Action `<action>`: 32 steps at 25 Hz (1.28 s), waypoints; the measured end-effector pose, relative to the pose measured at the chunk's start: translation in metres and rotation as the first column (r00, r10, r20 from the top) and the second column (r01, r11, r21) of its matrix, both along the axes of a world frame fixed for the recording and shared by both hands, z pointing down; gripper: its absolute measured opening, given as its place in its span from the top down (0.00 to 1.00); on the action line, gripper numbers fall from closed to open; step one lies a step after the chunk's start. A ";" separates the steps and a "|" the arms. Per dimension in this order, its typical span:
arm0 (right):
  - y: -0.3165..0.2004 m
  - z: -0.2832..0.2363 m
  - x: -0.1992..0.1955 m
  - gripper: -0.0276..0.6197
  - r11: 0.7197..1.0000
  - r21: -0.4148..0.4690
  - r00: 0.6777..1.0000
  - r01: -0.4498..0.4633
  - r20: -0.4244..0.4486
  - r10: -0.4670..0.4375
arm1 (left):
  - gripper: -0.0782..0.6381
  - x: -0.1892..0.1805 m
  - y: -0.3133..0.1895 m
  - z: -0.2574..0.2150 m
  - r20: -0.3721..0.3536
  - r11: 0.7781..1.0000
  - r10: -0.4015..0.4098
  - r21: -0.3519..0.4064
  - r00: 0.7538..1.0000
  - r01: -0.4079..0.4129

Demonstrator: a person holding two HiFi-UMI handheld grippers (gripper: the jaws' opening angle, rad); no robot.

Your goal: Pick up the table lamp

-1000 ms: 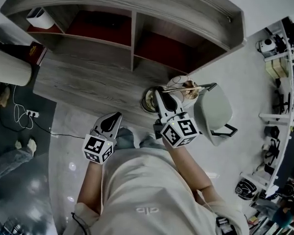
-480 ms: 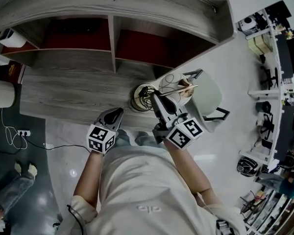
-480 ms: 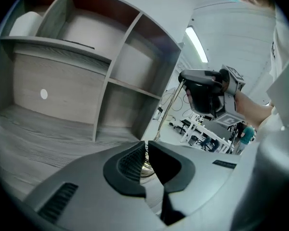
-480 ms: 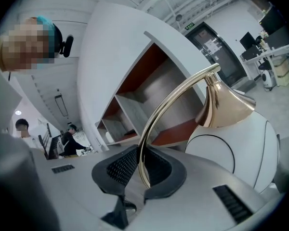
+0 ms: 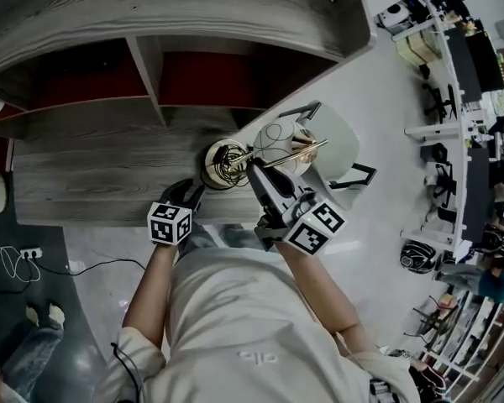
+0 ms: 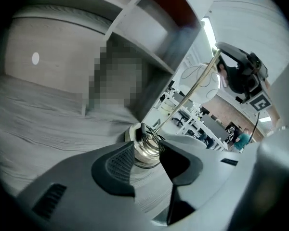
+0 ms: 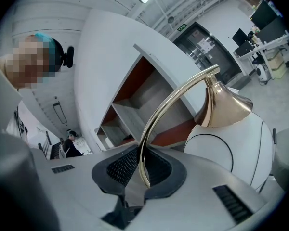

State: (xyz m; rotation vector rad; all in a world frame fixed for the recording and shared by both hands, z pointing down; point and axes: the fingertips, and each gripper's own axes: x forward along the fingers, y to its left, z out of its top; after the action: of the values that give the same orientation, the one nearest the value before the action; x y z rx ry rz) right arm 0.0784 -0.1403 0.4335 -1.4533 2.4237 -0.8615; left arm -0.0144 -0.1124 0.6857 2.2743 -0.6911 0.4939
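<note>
Pinching the stem of the table lamp (image 7: pixel 169 102), the right gripper (image 7: pixel 140 170) holds firm; the left gripper (image 6: pixel 148 155), jaws just opened, flanks its base (image 6: pixel 143 138) without closing; the lift remains.

Found the table lamp (image 5: pixel 223 163) with its base on the desk (image 5: pixel 84 170), near the front edge toward the right end, neck arching rightward past the desk's end. Noted open shelf compartments (image 5: pixel 202 78) behind it along the desk's back, and a chair (image 5: pixel 344 145) on the floor just right of the desk, beneath the lamp's head. Saw a power strip (image 5: pixel 25 253) on the floor at left, before the desk's front.
</note>
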 end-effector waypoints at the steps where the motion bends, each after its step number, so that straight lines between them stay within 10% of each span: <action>1: 0.001 -0.001 0.002 0.85 1.000 -0.001 1.000 -0.003 0.007 0.003 | 0.66 0.002 -0.001 0.006 -0.003 1.000 -0.006 -0.025 1.000 0.006; 32: 0.023 -0.003 0.024 0.85 0.999 0.011 0.998 0.039 0.050 -0.039 | 0.61 0.064 -0.011 0.092 -0.148 0.926 -0.153 -0.366 0.977 0.090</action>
State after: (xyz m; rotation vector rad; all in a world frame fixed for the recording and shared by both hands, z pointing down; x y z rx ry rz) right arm 0.1020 -0.1178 0.4309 -1.3687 2.4239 -0.8824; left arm 0.0498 -0.1230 0.7781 1.8919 -0.5959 0.3255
